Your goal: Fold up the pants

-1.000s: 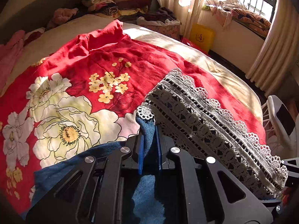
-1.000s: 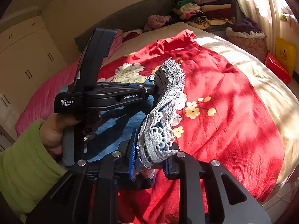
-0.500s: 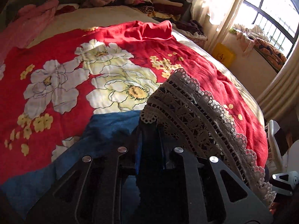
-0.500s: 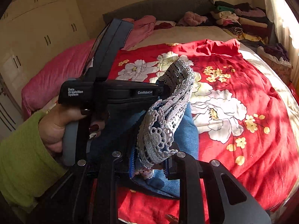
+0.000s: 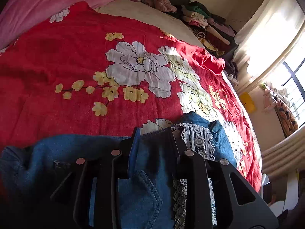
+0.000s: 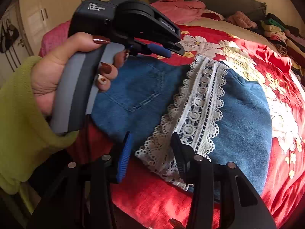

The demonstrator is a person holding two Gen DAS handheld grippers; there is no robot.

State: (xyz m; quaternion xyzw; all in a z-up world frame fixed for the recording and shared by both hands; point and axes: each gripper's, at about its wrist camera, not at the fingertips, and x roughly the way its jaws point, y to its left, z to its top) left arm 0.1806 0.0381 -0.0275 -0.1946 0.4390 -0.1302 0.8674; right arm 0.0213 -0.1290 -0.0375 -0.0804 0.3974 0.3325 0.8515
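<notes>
Fold laid down, release under way.
Lying doubled on the red bedspread (image 6: 152,200): jeans (image 6: 144,91), lace hem (image 6: 200,105) on top; left gripper (image 5: 152,135) and right gripper (image 6: 150,143) just opening, pads clear; smoothing and further folds probably left.

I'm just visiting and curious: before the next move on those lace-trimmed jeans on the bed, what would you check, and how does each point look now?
1. Right gripper let go: ok, its jaws have just been opening and stand apart over the lace trim.
2. Left gripper let go: ok, its jaws have just been opening, denim lies loose between them.
3. Jeans resting on the red floral bedspread: ok.
4. Fold lying flat: not ok, the far edge bunches up.
5. Lace hems lined up: cannot tell.
</notes>
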